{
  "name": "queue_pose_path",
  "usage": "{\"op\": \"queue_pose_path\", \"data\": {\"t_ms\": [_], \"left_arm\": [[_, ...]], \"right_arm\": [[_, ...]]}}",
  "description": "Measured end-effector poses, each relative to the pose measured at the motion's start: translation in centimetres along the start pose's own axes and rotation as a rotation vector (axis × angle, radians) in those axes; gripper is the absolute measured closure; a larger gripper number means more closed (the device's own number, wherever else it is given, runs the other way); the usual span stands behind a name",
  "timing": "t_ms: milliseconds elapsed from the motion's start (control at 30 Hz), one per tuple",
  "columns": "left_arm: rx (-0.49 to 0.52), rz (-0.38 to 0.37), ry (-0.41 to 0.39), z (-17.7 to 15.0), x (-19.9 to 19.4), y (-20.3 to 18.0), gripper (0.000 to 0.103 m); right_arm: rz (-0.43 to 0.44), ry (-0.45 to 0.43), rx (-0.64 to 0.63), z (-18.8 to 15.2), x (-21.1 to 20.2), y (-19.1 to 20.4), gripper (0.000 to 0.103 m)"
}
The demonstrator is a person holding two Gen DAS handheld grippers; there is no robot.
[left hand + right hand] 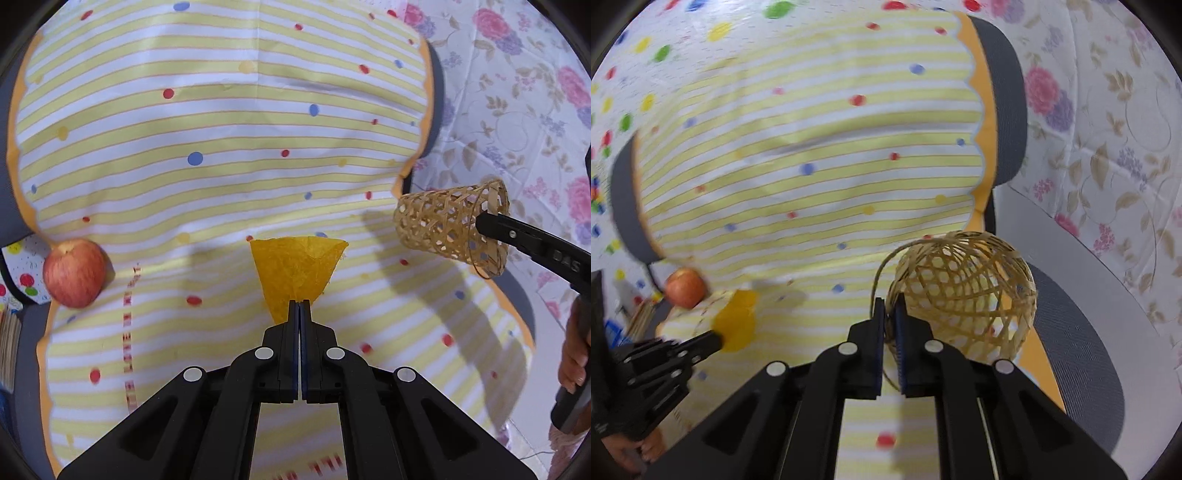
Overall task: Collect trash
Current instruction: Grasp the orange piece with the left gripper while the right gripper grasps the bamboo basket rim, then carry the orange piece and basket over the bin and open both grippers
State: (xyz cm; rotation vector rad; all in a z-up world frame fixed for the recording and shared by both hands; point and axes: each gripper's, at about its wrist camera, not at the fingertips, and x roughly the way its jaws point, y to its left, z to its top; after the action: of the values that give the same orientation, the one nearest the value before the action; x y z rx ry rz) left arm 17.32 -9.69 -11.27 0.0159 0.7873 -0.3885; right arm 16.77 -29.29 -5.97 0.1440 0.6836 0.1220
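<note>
My left gripper [299, 303] is shut on a piece of orange paper [297, 269] and holds it above the striped tablecloth [221, 147]. The paper also shows in the right wrist view [737, 319], at the tip of the left gripper [718, 338]. My right gripper [891, 308] is shut on the rim of a small woven bamboo basket [964, 291] and holds it off the table, tilted. In the left wrist view the basket [443, 221] hangs to the right of the paper, with the right gripper [480, 223] on its rim.
A red apple [74, 273] lies at the left edge of the tablecloth; it also shows in the right wrist view [685, 288]. A dark grey table edge [1004, 110] borders the cloth. A floral cloth [1108, 147] covers the area at the right.
</note>
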Motion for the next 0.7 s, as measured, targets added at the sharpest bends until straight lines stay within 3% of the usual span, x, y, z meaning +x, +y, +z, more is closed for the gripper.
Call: {"op": "queue_pose_path", "data": {"t_ms": [200, 333, 700], "left_arm": [[0.035, -0.021, -0.035, -1.8, -4.2, -1.5, 0.102], [0.052, -0.030, -0.064, -2.8, -7.2, -2.2, 0.102], [0.086, -0.020, -0.109, -6.8, -13.9, -3.8, 0.102]], "right_arm": [[0.024, 0.014, -0.033, -3.6, -5.2, 1.4, 0.097], [-0.013, 0.000, -0.057, -6.0, -7.7, 2.3, 0.097], [0.000, -0.023, -0.004, -11.4, -14.5, 3.3, 0.097]]}}
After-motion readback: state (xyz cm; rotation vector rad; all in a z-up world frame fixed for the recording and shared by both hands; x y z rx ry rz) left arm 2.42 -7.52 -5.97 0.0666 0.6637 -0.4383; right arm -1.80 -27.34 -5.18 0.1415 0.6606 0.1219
